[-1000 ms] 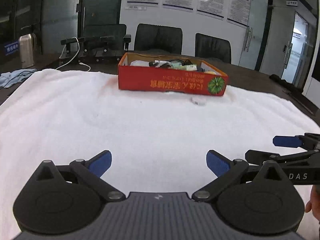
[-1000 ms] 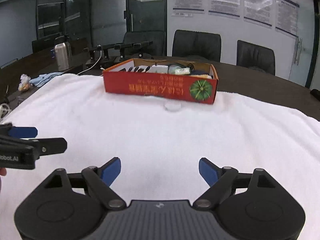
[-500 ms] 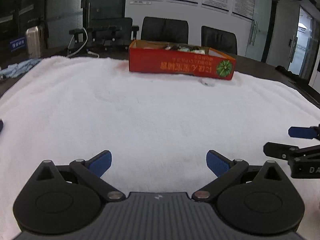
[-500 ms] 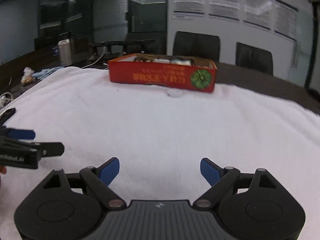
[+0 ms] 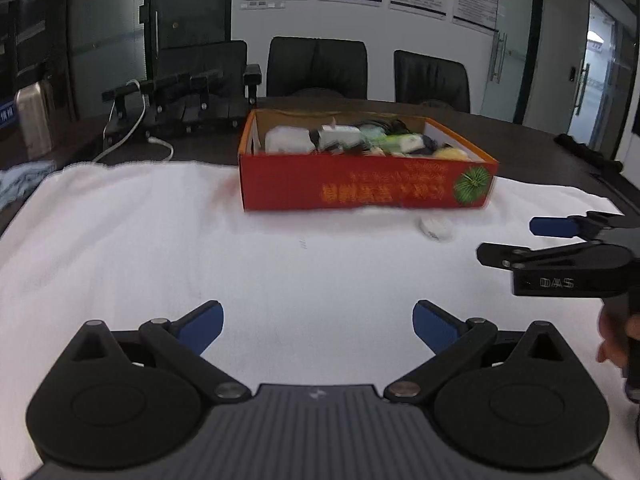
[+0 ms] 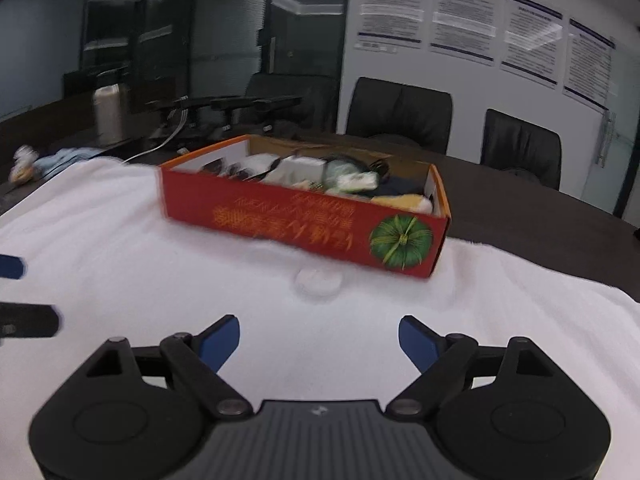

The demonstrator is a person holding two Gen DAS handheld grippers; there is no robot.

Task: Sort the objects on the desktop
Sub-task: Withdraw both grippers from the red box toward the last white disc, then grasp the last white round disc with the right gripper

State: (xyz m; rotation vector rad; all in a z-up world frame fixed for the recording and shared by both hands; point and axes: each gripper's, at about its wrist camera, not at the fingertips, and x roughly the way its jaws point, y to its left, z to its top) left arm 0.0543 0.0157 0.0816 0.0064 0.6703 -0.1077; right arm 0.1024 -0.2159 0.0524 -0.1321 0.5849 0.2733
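A red cardboard box (image 5: 360, 188) (image 6: 300, 224) stands on the white towel (image 5: 160, 260), filled with several small items. A small white round object (image 5: 437, 228) (image 6: 319, 282) lies on the towel just in front of the box. My left gripper (image 5: 317, 312) is open over bare towel, short of the box. My right gripper (image 6: 319, 324) points at the round object from close by; its jaws stand wide and are closing slightly, with nothing between them. It also shows in the left wrist view as the right gripper (image 5: 510, 239) at the right edge.
A steel flask (image 5: 34, 120), a white cable (image 5: 136, 136) and a black stand sit on the dark table behind the towel. A blue cloth (image 5: 20, 180) lies at far left. Office chairs (image 5: 316, 68) line the far side. A hand (image 5: 612, 332) holds the right gripper.
Both grippers have moved forward toward the red box, which now looks larger and nearer. The round object now lies just ahead of the right gripper's fingers.
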